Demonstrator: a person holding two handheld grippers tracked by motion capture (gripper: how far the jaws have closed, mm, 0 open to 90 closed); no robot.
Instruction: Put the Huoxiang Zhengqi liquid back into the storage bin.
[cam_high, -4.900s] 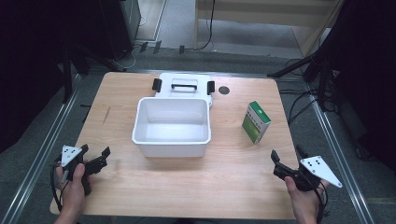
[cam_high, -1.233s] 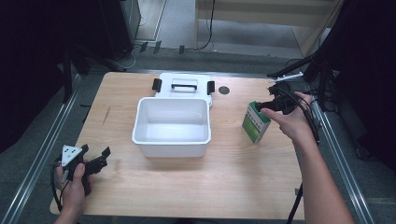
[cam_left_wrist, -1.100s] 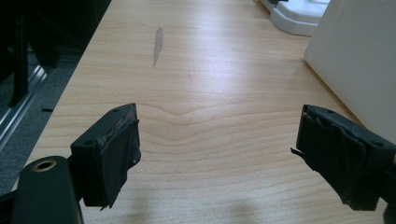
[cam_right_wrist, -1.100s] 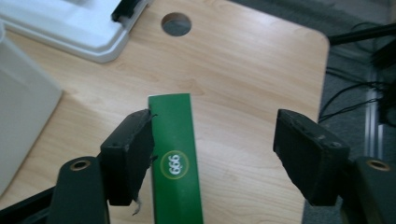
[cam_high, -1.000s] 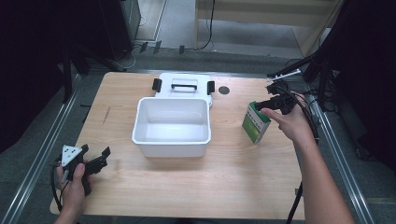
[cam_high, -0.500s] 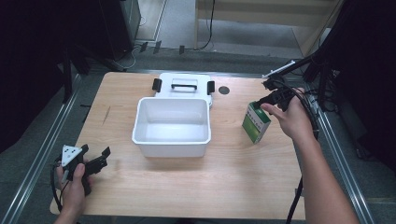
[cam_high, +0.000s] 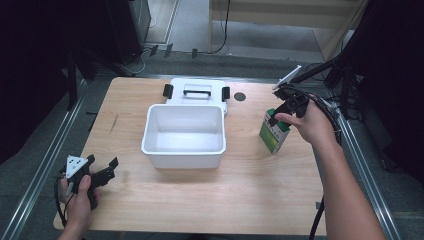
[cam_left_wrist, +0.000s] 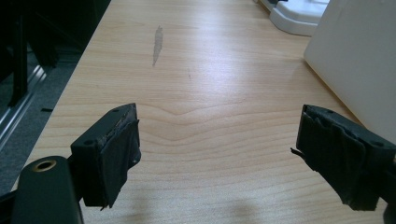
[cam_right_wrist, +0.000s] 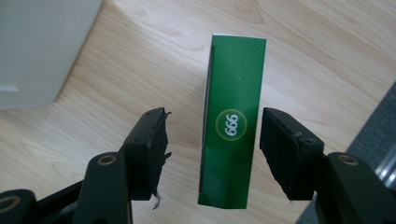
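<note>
A green carton (cam_high: 274, 134) stands upright on the wooden table, right of the white bin (cam_high: 182, 150). My right gripper (cam_high: 275, 117) reaches down over its top. In the right gripper view the carton's top (cam_right_wrist: 233, 121) sits between the jaws, close to the right pad (cam_right_wrist: 280, 140), with a gap to the left pad (cam_right_wrist: 152, 140). These jaws have just been closing around the carton. My left gripper (cam_high: 102, 161) rests at the table's front left, held by a hand, open with nothing between its jaws (cam_left_wrist: 219, 121).
The bin's white lid (cam_high: 197, 92) with black clasps lies behind the bin. A small dark disc (cam_high: 240, 96) sits on the table beyond the carton. The bin's wall (cam_left_wrist: 355, 56) rises right of the left gripper. Metal rails run along both table sides.
The right hand came from the table's front right up to the carton and settled over its top, its jaws narrower than a second ago. The left gripper stayed put.
</note>
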